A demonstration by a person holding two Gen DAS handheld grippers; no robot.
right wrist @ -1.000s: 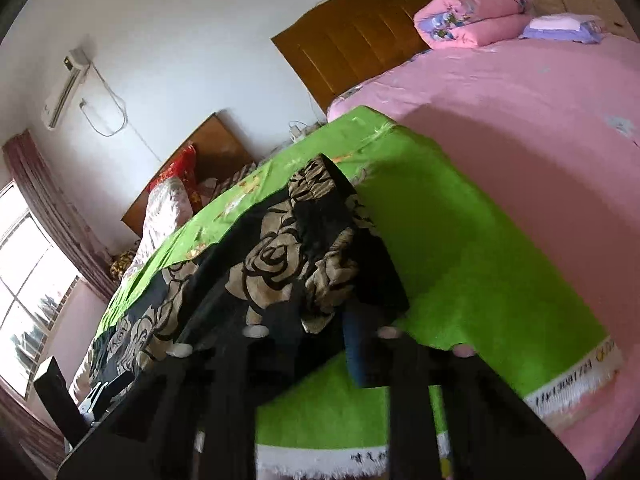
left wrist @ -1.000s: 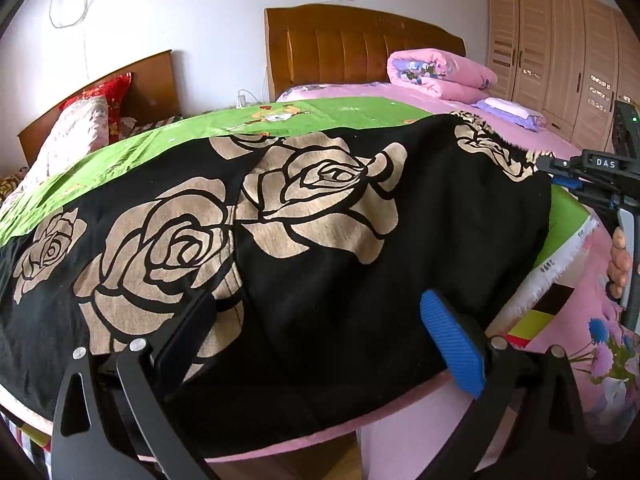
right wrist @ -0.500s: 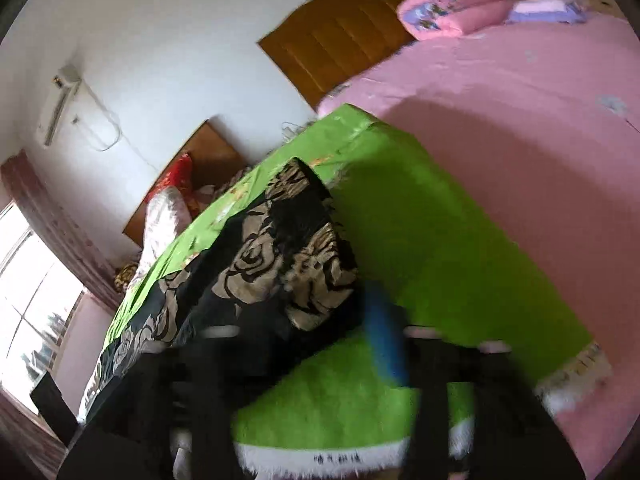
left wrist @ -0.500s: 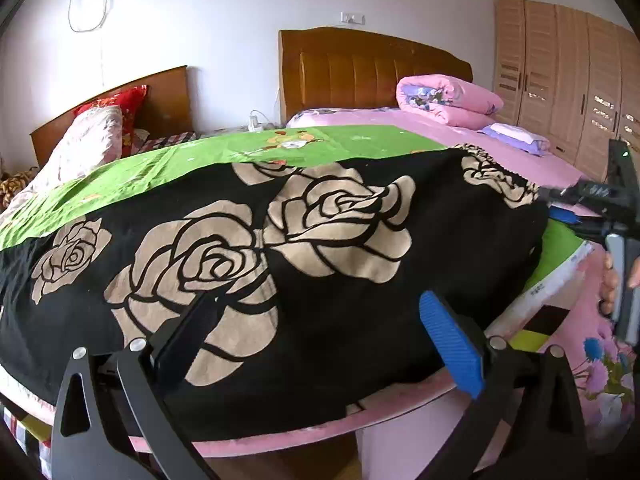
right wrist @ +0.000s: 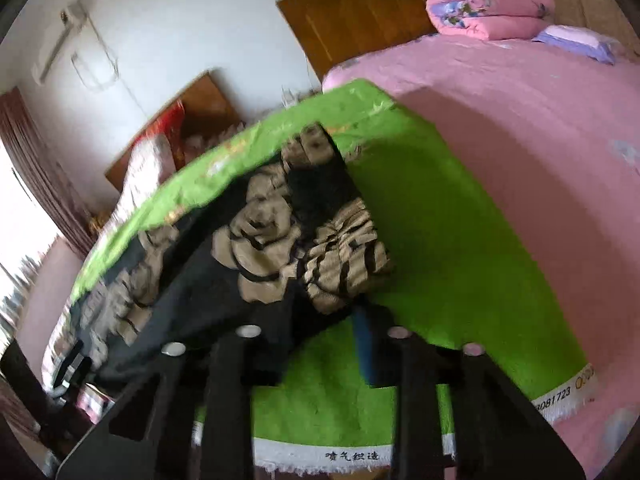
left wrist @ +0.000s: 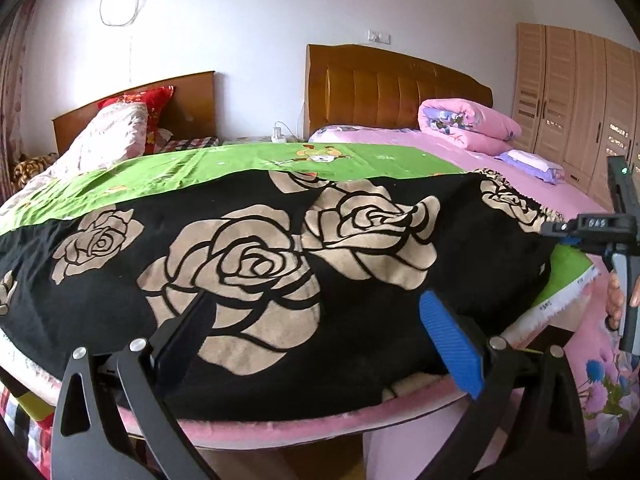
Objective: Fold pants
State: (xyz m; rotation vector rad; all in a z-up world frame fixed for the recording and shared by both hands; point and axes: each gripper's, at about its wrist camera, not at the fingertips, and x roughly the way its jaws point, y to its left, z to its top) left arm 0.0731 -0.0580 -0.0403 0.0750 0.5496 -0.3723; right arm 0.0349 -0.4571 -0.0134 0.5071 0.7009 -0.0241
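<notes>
- Holding my left gripper (left wrist: pixel 316 340) spread wide, nothing between its jaws, I hover it just short of the near hem of the pants (left wrist: pixel 280 280), which lie flat ahead of it across the green cloth (left wrist: pixel 240 160).
- To fold well, I judge this hand should come down on the near edge ahead of it and pinch both layers before anything lifts, so the rose print does not bunch.
- My right gripper (right wrist: pixel 320 344) has just been closing; its jaws now stand narrow on the bunched waistband end of the pants right at their tips. I judge the fabric is pinched, though blur hides the pads.
- That corner should be carried level across toward my left hand, keeping the edge taut.
- Under both grippers, the green cloth covers a pink bed (left wrist: pixel 520 152); its printed white selvage (right wrist: pixel 352 456) hangs just below my right jaws.
- Beyond my left gripper: two wooden headboards (left wrist: pixel 396 88), a red pillow (left wrist: pixel 136 100), a folded pink quilt (left wrist: pixel 468 124), and wardrobe doors (left wrist: pixel 580 100) far right.
</notes>
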